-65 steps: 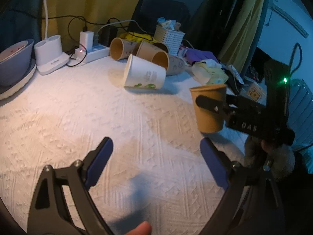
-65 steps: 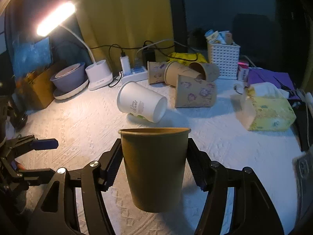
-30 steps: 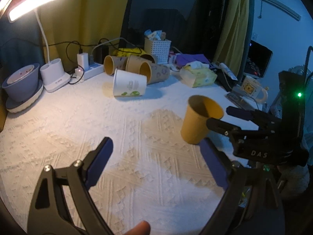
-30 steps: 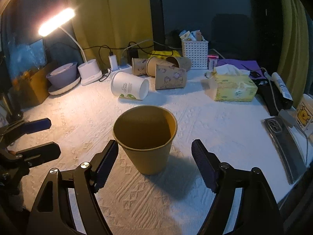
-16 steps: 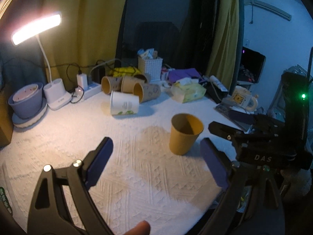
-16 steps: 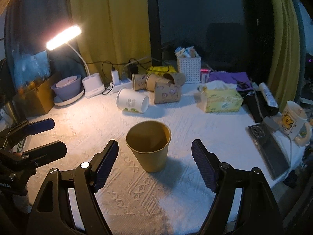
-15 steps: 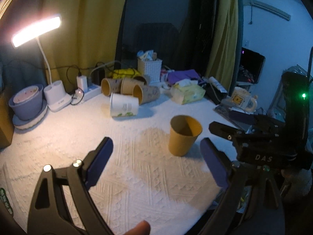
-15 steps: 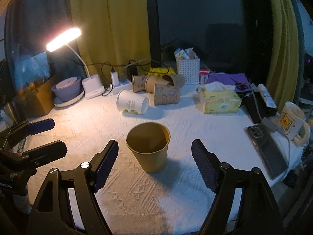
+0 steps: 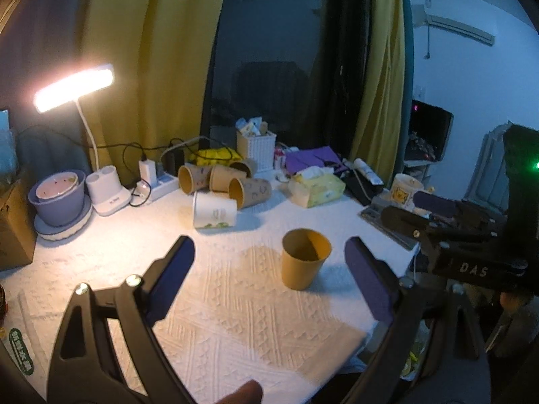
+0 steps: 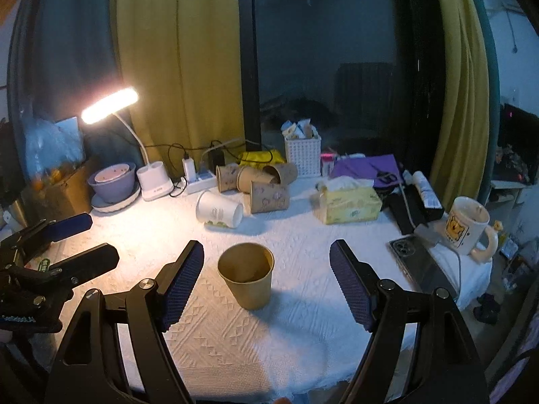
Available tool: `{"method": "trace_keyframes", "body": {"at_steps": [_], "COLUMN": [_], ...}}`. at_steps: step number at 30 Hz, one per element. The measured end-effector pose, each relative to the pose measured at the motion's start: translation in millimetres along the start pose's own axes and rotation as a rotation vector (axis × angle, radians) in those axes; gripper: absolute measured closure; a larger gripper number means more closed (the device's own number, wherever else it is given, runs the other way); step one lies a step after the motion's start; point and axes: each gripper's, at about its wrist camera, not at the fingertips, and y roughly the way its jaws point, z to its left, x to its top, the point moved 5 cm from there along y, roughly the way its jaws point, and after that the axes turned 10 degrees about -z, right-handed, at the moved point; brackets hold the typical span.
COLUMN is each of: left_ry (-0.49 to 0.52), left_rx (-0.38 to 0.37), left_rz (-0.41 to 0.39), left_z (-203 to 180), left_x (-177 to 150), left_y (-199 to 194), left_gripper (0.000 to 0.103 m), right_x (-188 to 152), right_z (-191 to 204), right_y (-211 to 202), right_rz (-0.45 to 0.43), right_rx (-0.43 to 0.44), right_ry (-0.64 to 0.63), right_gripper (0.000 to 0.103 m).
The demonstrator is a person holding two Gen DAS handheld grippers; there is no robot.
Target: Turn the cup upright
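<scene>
A plain brown paper cup [image 9: 305, 258] stands upright, mouth up, on the white textured tablecloth [image 9: 219, 309]; it also shows in the right wrist view [image 10: 246, 275]. My left gripper [image 9: 269, 269] is open and empty, held back above the near table edge. My right gripper [image 10: 266, 276] is open and empty, well short of the cup; it appears at the right of the left wrist view [image 9: 417, 212]. A white paper cup [image 10: 219, 214] lies on its side farther back. Several printed brown cups [image 10: 266, 192] lie on their sides behind it.
A lit desk lamp [image 10: 111, 105] on a white base, a purple bowl [image 10: 114, 181], a power strip [image 10: 198, 181] and a white basket [image 10: 302, 155] line the back. A tissue box [image 10: 347, 205], a phone [image 10: 417, 269] and a yellow-print mug [image 10: 466, 225] sit right.
My right gripper has let go of the brown cup, which now stands on the cloth. Both grippers have pulled back and up from the table, so the cup looks smaller.
</scene>
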Motion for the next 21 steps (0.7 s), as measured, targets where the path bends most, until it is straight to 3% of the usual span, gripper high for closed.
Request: {"method": "trace_keyframes", "body": {"at_steps": [21], "left_ry": [0.028], "left_rx": [0.028], "left_rz": [-0.183], "left_z": [-7.3], "left_x": [38.4], "left_y": [-47.4], "left_gripper": [0.011], "right_x": [37.6], "right_z": [9.0], "right_y": [-45.2], "right_rz": [-0.107], "right_rx": [-0.005], "right_ry": [-0.048], "right_gripper": [0.023]}}
